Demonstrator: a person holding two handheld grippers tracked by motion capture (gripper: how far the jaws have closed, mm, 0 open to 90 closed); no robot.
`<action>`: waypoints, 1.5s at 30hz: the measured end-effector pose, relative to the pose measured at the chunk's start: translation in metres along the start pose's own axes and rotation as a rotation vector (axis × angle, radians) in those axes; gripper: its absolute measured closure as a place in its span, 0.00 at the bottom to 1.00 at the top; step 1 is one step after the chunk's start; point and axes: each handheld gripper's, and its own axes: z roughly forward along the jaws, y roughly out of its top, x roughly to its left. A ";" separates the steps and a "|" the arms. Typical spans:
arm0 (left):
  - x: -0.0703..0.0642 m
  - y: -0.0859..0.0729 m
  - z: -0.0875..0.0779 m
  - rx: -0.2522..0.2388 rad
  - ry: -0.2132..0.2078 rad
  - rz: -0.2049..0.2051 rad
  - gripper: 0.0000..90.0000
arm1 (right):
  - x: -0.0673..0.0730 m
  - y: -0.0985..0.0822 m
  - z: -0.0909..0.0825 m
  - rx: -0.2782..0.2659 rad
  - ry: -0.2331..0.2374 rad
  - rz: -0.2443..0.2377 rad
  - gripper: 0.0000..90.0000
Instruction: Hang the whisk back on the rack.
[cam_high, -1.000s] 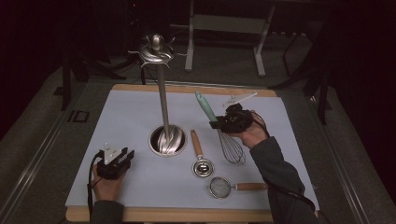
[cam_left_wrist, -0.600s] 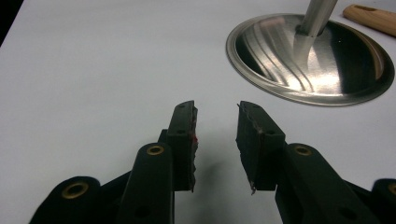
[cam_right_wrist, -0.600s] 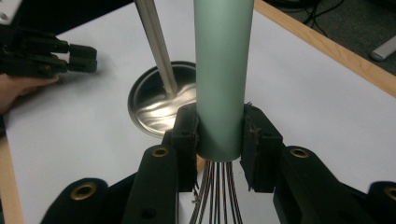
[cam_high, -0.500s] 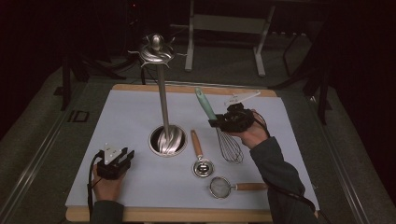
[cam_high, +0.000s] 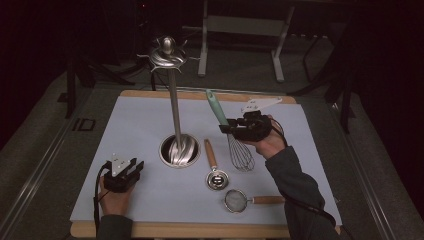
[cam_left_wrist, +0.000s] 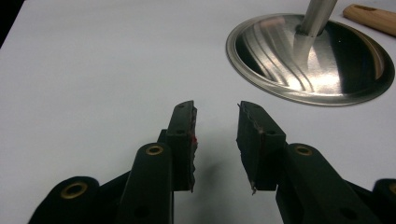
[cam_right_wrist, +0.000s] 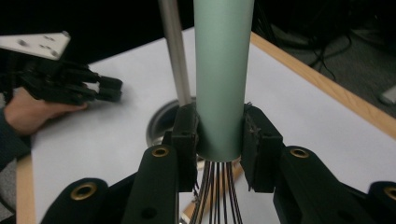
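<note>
Your right gripper (cam_high: 226, 128) has its black fingers (cam_right_wrist: 187, 140) clamped on the smooth mint-green cylindrical handle of the wire whisk (cam_high: 218, 109), just above where the thin steel wires leave the handle. The whisk lies aslant on the pale lilac sheet (cam_high: 140, 125) that covers the bench, its handle lifted towards the far edge and its wire balloon low at the sheet, right of the middle.

Just to the whisk's left lies a small round metal scoop with a wooden handle (cam_high: 214, 170), and nearer you a fine-mesh round strainer with a wooden handle (cam_high: 239, 200); both leave little room on that side. Further left stands a tall polished steel stand (cam_high: 174, 110), a slim post rising from a round swirled base to a finned top with short arms. In the right gripper view that post rises close beside the whisk handle.

The light wooden rim of the bench (cam_high: 150, 94) shows beyond the sheet's far edge and again along the near edge. The widest bare stretch of sheet lies at the far left.

Your left gripper (cam_high: 136, 167) rests low at the near left of the sheet, well apart from the stand's base; its ridged fingers (cam_left_wrist: 183, 135) stand apart with nothing between them.
</note>
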 end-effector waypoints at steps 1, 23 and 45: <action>0.000 0.000 0.000 0.000 0.000 0.000 0.75 | 0.001 0.001 0.000 -0.009 0.005 -0.009 0.77; 0.000 0.000 0.000 -0.001 0.000 -0.001 0.74 | 0.019 0.028 -0.005 -0.142 0.061 -0.094 0.77; 0.000 0.000 0.000 -0.001 -0.001 0.000 0.74 | 0.043 0.063 -0.011 -0.263 0.126 -0.152 0.77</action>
